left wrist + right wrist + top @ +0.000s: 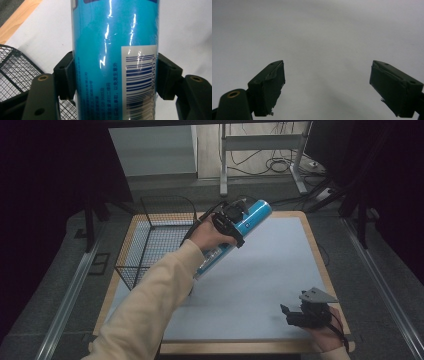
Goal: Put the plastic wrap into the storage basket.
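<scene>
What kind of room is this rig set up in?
Probably a lab or recording workspace: dark curtains flank the wooden table, a height-adjustable desk frame stands behind, and loose cables trail on the floor.

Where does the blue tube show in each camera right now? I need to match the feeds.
High view: blue tube upper centre, tilted, held in the left gripper beside the wire basket.
Left gripper view: blue tube runs up the centre, clamped between the fingers.
Right gripper view: not in it.
Shared landmark: the white mat.
</scene>
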A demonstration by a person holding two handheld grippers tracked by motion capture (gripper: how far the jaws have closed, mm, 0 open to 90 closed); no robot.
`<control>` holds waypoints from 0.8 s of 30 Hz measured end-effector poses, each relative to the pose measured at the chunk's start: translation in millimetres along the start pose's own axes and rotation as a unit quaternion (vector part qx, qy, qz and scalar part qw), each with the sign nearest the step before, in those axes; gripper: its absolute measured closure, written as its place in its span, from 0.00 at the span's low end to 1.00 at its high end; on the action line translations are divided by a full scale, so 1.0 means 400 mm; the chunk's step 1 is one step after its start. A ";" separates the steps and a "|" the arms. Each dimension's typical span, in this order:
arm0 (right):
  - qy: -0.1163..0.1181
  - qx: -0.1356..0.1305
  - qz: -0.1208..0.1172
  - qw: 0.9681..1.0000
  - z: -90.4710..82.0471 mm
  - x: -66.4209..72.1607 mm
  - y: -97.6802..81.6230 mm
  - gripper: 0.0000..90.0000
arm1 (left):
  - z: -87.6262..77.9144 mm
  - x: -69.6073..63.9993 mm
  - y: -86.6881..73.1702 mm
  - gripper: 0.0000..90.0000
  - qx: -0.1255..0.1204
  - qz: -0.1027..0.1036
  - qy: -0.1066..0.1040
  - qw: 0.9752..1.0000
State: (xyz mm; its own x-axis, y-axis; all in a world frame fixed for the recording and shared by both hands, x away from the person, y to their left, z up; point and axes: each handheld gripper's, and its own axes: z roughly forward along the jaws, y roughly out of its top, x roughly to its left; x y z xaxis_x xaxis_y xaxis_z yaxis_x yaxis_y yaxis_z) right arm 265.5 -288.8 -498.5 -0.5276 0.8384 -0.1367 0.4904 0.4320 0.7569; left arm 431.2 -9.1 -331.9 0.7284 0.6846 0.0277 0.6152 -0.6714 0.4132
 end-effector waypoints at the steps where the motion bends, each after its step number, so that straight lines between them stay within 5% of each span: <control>1: 0.000 -0.001 0.000 1.000 -0.001 0.000 0.000 0.15 | -0.002 0.002 0.003 0.35 -0.001 0.000 0.001 1.000; 14: 0.001 0.002 0.003 1.000 -0.001 -0.004 -0.001 0.15 | -0.021 0.036 0.021 0.35 0.001 -0.004 0.020 1.000; 24: -0.001 0.002 0.003 1.000 0.003 -0.003 -0.002 0.15 | -0.023 0.095 0.003 0.35 0.005 -0.021 0.031 0.999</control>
State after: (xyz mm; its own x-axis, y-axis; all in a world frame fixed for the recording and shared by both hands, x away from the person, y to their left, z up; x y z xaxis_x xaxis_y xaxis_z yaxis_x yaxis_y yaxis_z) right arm 266.7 -289.8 -500.0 -0.5236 0.8416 -0.1325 0.4970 0.4280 0.7549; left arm 456.8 18.6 -322.1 0.6813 0.7288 0.0676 0.6485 -0.6439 0.4060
